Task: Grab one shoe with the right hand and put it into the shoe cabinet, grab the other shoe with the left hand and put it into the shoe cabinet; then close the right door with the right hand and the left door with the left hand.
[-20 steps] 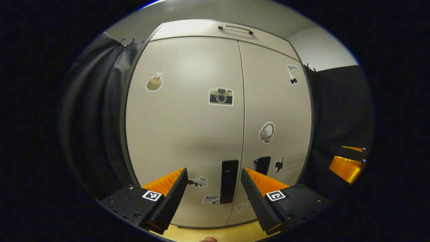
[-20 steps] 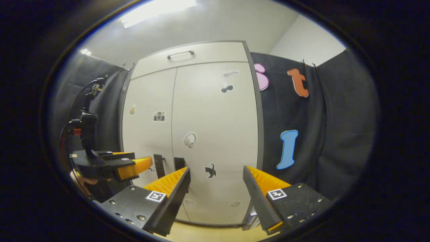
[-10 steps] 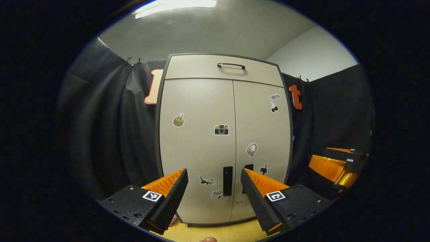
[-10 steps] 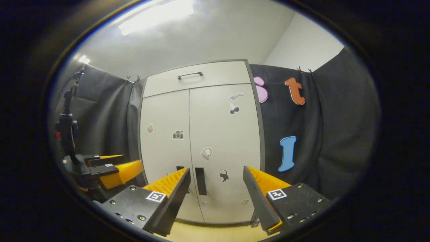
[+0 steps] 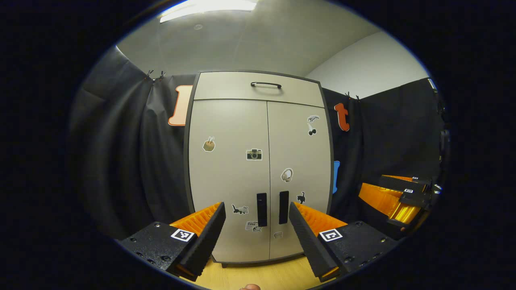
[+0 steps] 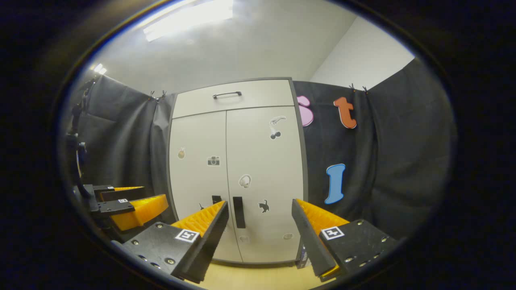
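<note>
Left gripper view gives me my left gripper (image 5: 256,225) nearest, its 2 fingers spread wide with nothing between them, over a strip of yellow wooden floor (image 5: 258,274). Past the fingertips stands the shoe cabinet (image 5: 258,169), facing me almost square on, with the left door (image 5: 227,177) and right door (image 5: 298,173) both flush and closed. The 2 dark vertical handles (image 5: 262,209) sit side by side at the centre seam, low on the doors. Stickers dot both doors, a camera sticker (image 5: 254,154) among them. A drawer with a bar handle (image 5: 266,84) tops the cabinet. Far out on the right edge I see my right gripper (image 5: 399,197), well apart from the cabinet.

From the right gripper view, my right gripper (image 6: 260,225) is just as wide open and empty. This one looks at the cabinet (image 6: 238,177) from an angle, so more of the black cloth wall (image 6: 379,161) shows beside it. My left gripper (image 6: 129,203) sits low at the left edge. I cannot see the shoes with the doors shut.
</note>
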`<state>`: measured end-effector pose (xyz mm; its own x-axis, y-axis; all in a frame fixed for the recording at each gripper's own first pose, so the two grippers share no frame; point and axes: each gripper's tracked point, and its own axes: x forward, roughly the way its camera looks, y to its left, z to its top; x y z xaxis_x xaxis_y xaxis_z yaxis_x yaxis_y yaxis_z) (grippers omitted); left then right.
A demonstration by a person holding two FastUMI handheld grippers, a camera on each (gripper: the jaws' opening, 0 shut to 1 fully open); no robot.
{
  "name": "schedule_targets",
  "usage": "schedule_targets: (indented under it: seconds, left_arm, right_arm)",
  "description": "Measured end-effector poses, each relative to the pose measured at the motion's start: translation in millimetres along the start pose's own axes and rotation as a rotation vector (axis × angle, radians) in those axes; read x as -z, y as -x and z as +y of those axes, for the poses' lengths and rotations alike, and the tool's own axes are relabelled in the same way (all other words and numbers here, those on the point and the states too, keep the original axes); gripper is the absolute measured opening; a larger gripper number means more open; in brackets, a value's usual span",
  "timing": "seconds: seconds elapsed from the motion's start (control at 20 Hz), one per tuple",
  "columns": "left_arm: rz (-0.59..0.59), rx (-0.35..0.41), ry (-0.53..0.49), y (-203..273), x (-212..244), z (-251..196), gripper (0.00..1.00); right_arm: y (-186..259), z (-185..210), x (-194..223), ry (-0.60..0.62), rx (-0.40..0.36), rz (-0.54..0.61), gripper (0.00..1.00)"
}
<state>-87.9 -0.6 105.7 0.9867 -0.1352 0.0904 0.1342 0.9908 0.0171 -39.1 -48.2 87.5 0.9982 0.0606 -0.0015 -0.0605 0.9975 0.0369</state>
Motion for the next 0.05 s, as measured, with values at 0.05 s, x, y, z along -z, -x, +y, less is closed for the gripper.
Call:
schedule_targets:
  seconds: [0.05]
  left_arm:
    - [-0.002,0.004,-0.005,0.0,-0.2,-4.7,0.97]
  right_arm:
    - [3.1,-3.0,-1.7,0.003,0.001,-0.003,0.94]
